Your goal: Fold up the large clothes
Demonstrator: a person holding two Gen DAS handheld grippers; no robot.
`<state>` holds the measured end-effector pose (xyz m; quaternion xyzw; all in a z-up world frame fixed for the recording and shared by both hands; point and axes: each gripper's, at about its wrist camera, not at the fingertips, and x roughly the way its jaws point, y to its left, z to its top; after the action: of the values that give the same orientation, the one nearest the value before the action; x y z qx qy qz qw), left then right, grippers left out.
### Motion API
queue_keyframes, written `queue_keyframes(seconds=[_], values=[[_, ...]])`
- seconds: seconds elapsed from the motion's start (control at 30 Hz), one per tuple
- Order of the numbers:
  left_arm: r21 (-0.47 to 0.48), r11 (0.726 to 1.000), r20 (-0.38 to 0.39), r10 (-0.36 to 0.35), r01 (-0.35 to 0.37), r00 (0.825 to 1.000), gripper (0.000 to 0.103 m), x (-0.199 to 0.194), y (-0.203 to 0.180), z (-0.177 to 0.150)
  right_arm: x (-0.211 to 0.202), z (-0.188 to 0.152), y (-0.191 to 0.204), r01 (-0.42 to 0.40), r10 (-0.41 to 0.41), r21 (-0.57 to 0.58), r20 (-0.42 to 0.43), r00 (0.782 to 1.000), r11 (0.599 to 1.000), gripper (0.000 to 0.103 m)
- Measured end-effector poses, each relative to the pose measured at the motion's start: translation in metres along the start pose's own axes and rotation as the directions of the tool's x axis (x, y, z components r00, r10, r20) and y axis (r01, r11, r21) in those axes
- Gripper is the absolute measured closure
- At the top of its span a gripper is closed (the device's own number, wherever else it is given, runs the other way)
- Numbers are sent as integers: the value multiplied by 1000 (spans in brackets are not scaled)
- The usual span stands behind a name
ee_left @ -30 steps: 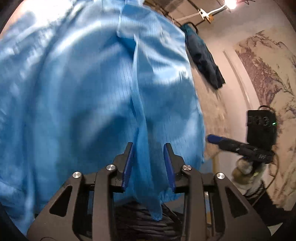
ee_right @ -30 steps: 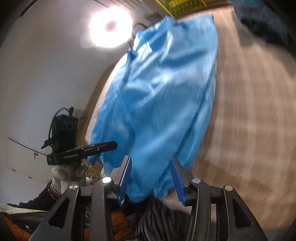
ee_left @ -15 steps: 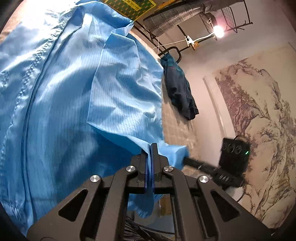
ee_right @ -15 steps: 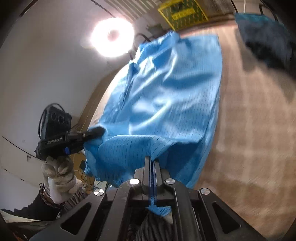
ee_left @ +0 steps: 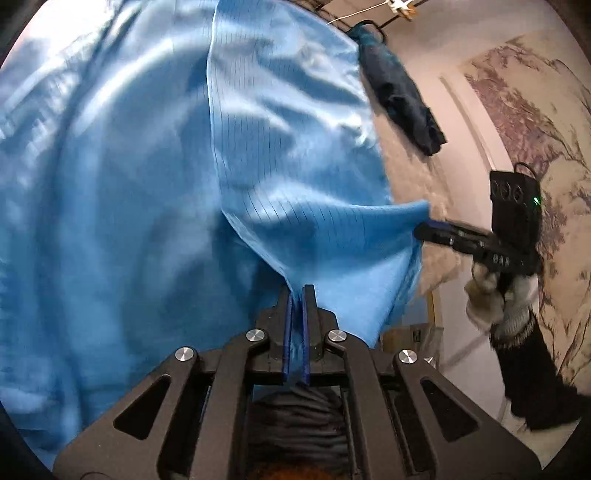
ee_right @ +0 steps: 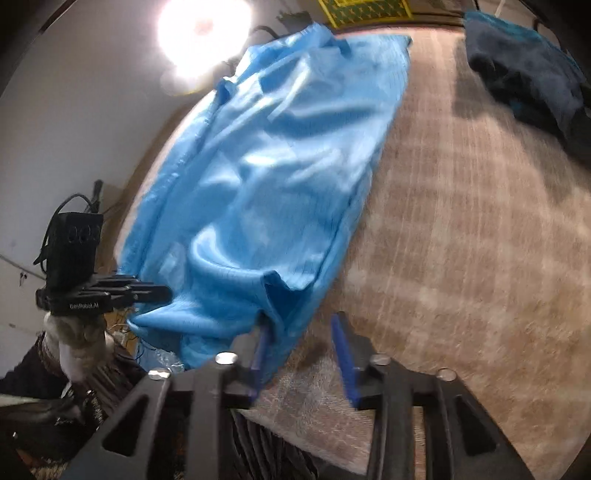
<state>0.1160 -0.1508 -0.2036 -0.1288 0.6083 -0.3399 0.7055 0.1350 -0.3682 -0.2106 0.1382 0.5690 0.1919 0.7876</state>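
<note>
A large light-blue garment (ee_left: 155, 177) lies spread on a beige carpeted surface (ee_right: 461, 229); it also shows in the right wrist view (ee_right: 280, 177). My left gripper (ee_left: 297, 295) is shut on a fold of its near hem and holds it up. My right gripper (ee_right: 301, 328) is open at the garment's near corner, with its left finger against the cloth edge and nothing between the jaws. In the left wrist view the right gripper (ee_left: 428, 229) appears at the raised hem's right end. In the right wrist view the left gripper (ee_right: 162, 293) appears at the hem's left end.
A dark blue garment (ee_left: 399, 88) lies bunched at the far side of the carpet; it also shows in the right wrist view (ee_right: 524, 70). A bright lamp (ee_right: 203, 33) glares at the top. A wall with a landscape mural (ee_left: 535, 110) stands on the right.
My right gripper, shut on the hem half a second ago, has opened and let it go. My left gripper stays shut on the hem. Both views shifted and the cloth sagged.
</note>
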Motion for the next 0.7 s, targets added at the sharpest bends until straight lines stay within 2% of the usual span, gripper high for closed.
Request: queue_keyframes(seconds=[0.07,0.17,0.3,0.33,0.37,0.4,0.47,0.57,0.7], values=[[11,1000,19,6,-6,1000,101,-24,2,11,-18,10,0,-15,17,-39,31,999,999,60],[35,998,71,49,-52,996,101,-60,7,46,-43,30,-4,-7,14,-70,99,995,998,49],[31,994,148,97,-102,984,101,-91,13,119,-54,74,-24,25,-18,-33,187,982,999,48],[32,992,167,114,-121,979,99,-96,15,143,-53,89,-31,50,-44,-21,217,975,999,43],[32,991,178,124,-132,976,92,-99,20,159,-51,100,-36,65,-61,-11,235,970,998,39],[30,989,195,134,-142,972,78,-101,22,185,-45,112,-39,77,-75,-1,250,965,997,39],[35,986,226,154,-165,962,61,-101,23,231,-34,140,-49,101,-104,25,280,954,995,38],[55,973,264,201,-223,943,60,-91,21,289,-10,177,-59,128,-139,53,321,937,990,29],[10,981,281,182,-192,942,58,-70,30,366,25,219,-72,165,-184,86,344,921,983,29]])
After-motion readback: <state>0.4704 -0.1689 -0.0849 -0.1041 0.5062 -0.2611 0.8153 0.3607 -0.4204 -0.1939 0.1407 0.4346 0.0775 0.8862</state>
